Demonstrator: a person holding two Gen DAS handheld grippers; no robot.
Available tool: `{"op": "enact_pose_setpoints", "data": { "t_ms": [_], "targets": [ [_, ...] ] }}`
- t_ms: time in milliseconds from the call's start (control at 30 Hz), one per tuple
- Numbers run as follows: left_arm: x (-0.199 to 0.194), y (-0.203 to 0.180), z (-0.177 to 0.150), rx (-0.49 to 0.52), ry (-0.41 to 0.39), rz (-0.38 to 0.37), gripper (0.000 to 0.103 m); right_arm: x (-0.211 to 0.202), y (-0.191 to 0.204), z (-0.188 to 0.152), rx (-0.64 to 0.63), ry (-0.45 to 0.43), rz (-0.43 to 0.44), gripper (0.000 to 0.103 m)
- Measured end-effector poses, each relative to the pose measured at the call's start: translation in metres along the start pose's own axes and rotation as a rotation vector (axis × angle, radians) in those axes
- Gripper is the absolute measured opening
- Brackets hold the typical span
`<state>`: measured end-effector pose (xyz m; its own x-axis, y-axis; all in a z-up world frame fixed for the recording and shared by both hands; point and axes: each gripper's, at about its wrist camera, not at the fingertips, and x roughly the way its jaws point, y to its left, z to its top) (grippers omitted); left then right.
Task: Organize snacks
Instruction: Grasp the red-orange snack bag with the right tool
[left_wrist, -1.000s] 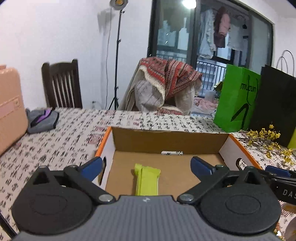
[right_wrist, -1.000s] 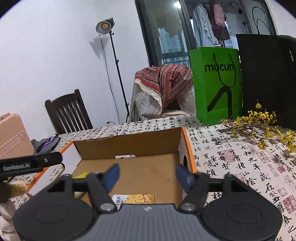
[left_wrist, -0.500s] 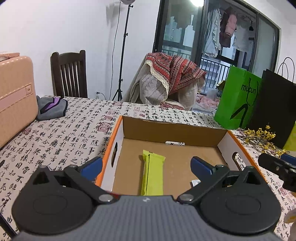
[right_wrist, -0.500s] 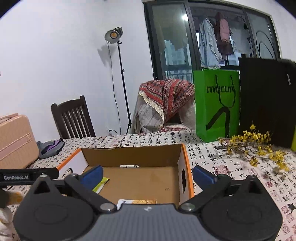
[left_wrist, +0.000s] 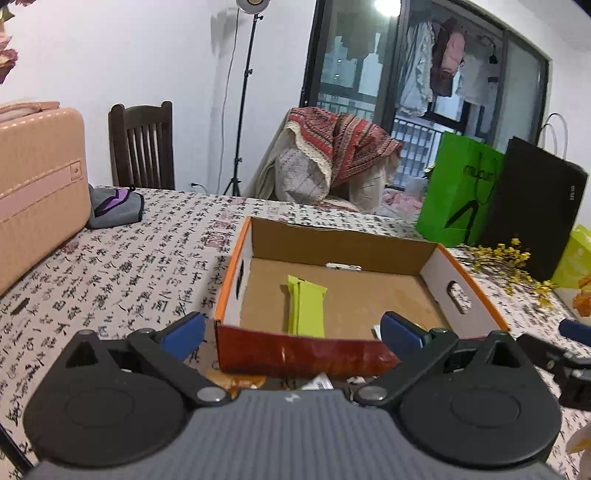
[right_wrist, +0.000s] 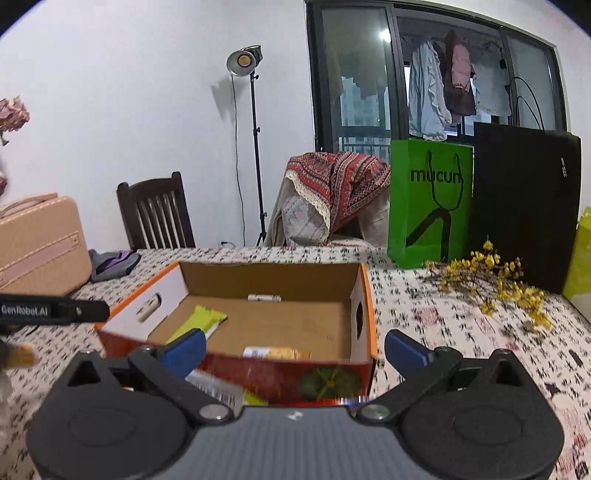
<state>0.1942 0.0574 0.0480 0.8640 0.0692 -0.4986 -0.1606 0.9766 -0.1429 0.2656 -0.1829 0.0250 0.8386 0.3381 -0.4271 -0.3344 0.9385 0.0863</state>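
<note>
An open cardboard box (left_wrist: 343, 243) with orange rims and a red front wall (right_wrist: 288, 373) sits on the patterned tablecloth. Inside lie a lime green snack bar (left_wrist: 306, 306) (right_wrist: 201, 321) on the left and a yellow-orange snack packet (right_wrist: 277, 352) near the front wall. More wrappers (right_wrist: 218, 387) lie on the table just in front of the box. My left gripper (left_wrist: 291, 332) is open and empty, in front of the box's near wall. My right gripper (right_wrist: 293, 349) is wide open and empty, also pulled back before the box.
A pink suitcase (left_wrist: 37, 184) and a grey pouch (left_wrist: 114, 206) stand at the left. A green paper bag (right_wrist: 428, 203), a black bag (right_wrist: 524, 206) and a yellow flower sprig (right_wrist: 495, 280) are at the right. Chairs stand behind the table.
Both grippers have pulled back from inside the box to in front of its near wall. The right gripper's jaws have spread wider, leaving the yellow-orange packet in the box.
</note>
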Motion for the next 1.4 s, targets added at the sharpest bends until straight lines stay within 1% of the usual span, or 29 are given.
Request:
{"op": "enact_pose_setpoints", "data": {
  "t_ms": [133, 300, 400, 533, 733, 900, 967, 1033, 1100, 1133, 1167, 1200, 1300, 1400],
  "targets": [
    [-0.009, 0.004, -0.012, -0.012, 0.002, -0.017, 0.103, -0.008, -0.002, -0.018, 0.000, 0.036, -0.004, 0.103],
    [-0.020, 0.006, -0.030, 0.022, -0.004, -0.011, 0.103, -0.015, -0.006, -0.038, 0.004, 0.074, -0.011, 0.103],
    [-0.026, 0.009, -0.042, 0.057, -0.013, 0.016, 0.103, -0.018, -0.009, -0.053, 0.010, 0.102, -0.014, 0.103],
    [-0.033, 0.019, -0.054, 0.044, -0.006, 0.016, 0.103, -0.019, -0.016, -0.067, 0.018, 0.134, -0.032, 0.103],
    [-0.038, 0.031, -0.073, 0.023, 0.010, 0.021, 0.103, -0.010, -0.019, -0.077, 0.005, 0.185, -0.056, 0.103],
    [-0.037, 0.034, -0.078, 0.019, 0.020, 0.026, 0.103, 0.007, -0.017, -0.077, 0.005, 0.225, -0.051, 0.101],
    [-0.038, 0.033, -0.079, 0.022, 0.014, 0.021, 0.103, 0.013, -0.019, -0.077, 0.023, 0.230, -0.037, 0.096],
    [-0.038, 0.031, -0.080, 0.030, 0.014, 0.017, 0.103, 0.018, -0.019, -0.080, 0.029, 0.232, -0.036, 0.080],
    [-0.038, 0.028, -0.081, 0.040, 0.016, 0.017, 0.103, 0.022, -0.018, -0.083, 0.031, 0.239, -0.033, 0.070],
    [-0.038, 0.026, -0.082, 0.046, 0.018, 0.019, 0.103, 0.021, -0.018, -0.083, 0.029, 0.231, -0.029, 0.069],
    [-0.037, 0.025, -0.082, 0.050, 0.021, 0.021, 0.103, 0.020, -0.018, -0.083, 0.030, 0.227, -0.020, 0.066],
    [-0.036, 0.023, -0.083, 0.056, 0.023, 0.023, 0.103, 0.018, -0.019, -0.083, 0.034, 0.221, -0.004, 0.057],
    [-0.032, 0.014, -0.084, 0.078, 0.038, 0.025, 0.103, 0.014, -0.021, -0.085, 0.043, 0.194, -0.010, 0.057],
    [-0.028, 0.005, -0.085, 0.103, 0.045, 0.034, 0.103, 0.006, -0.026, -0.084, 0.074, 0.141, -0.009, 0.056]
  ]
}}
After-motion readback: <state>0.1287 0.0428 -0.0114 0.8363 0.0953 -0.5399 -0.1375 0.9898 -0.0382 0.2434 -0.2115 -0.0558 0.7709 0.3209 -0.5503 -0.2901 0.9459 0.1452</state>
